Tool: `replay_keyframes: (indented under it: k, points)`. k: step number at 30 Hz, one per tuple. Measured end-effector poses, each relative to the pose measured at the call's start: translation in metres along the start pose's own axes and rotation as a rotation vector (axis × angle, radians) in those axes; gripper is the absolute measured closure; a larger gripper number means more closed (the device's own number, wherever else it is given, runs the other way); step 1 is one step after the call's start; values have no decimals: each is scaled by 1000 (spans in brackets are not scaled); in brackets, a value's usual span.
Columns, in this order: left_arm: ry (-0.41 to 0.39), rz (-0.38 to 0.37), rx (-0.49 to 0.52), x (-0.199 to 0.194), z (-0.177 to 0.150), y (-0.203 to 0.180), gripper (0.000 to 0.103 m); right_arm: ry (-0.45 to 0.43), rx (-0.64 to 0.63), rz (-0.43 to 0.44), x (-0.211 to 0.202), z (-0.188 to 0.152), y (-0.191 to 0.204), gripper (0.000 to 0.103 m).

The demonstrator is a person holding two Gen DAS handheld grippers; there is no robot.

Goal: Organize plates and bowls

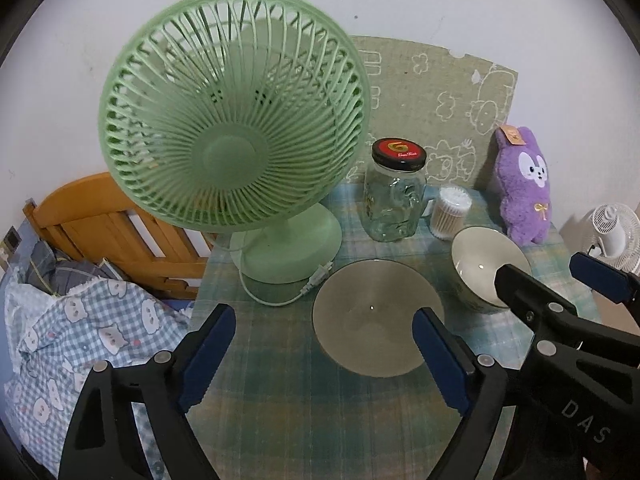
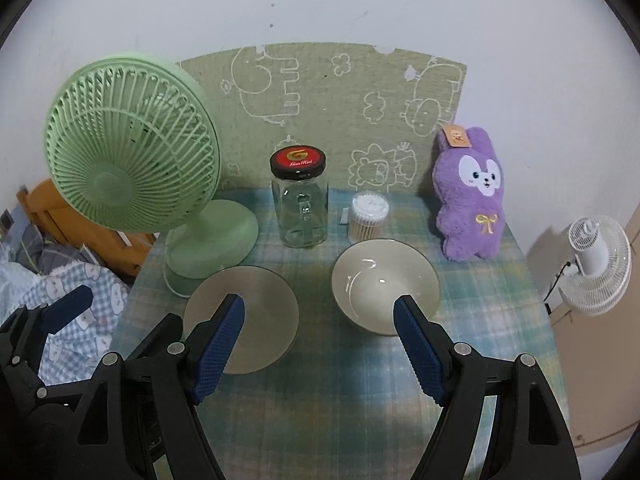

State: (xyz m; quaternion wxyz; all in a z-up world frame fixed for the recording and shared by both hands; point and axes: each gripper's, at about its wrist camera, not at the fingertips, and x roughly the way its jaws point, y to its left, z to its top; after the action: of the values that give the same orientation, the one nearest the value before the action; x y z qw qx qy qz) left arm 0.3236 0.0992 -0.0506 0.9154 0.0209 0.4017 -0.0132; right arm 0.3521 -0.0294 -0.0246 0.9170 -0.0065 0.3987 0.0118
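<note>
Plate (image 2: 256,308) lies flat; bowl (image 2: 376,280) upright beside it, mouth up.

Two wrist fisheyes, side by side, looking down and forward over one small table toward the wall.

The left wrist view sits further left and nearer the green desk fan (image 1: 234,136), which fills its upper half, with the bed's checked bedding (image 1: 80,332) at its left edge and the right gripper (image 1: 560,276) intruding from the right. The right wrist view looks more squarely at the table, with the left gripper (image 2: 124,304) low at its left. Both share the fan, grey plate (image 2: 241,318), bowl (image 2: 386,284), glass jar (image 2: 300,204), cotton-swab tub (image 2: 370,216), purple plush rabbit (image 2: 472,196), plaid tablecloth (image 2: 320,392) and white floor fan (image 2: 596,264).
</note>
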Motion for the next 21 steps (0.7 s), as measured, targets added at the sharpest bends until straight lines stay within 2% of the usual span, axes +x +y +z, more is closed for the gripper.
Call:
replay_keyframes:
  k: [8, 14, 17, 19, 21]
  points:
    - [-15, 26, -19, 32, -4, 3, 13, 1, 19, 13, 38, -5, -1, 24]
    - [10, 26, -17, 58, -9, 2, 13, 2, 10, 26, 64, -10, 1, 24]
    - [21, 25, -12, 69, -13, 1, 18, 5, 10, 26, 77, -13, 2, 24]
    - [33, 21, -15, 76, -15, 1, 19, 7, 12, 28, 84, -16, 4, 26]
    - [40, 29, -21, 81, -16, 1, 19, 20, 15, 40, 91, -17, 4, 34]
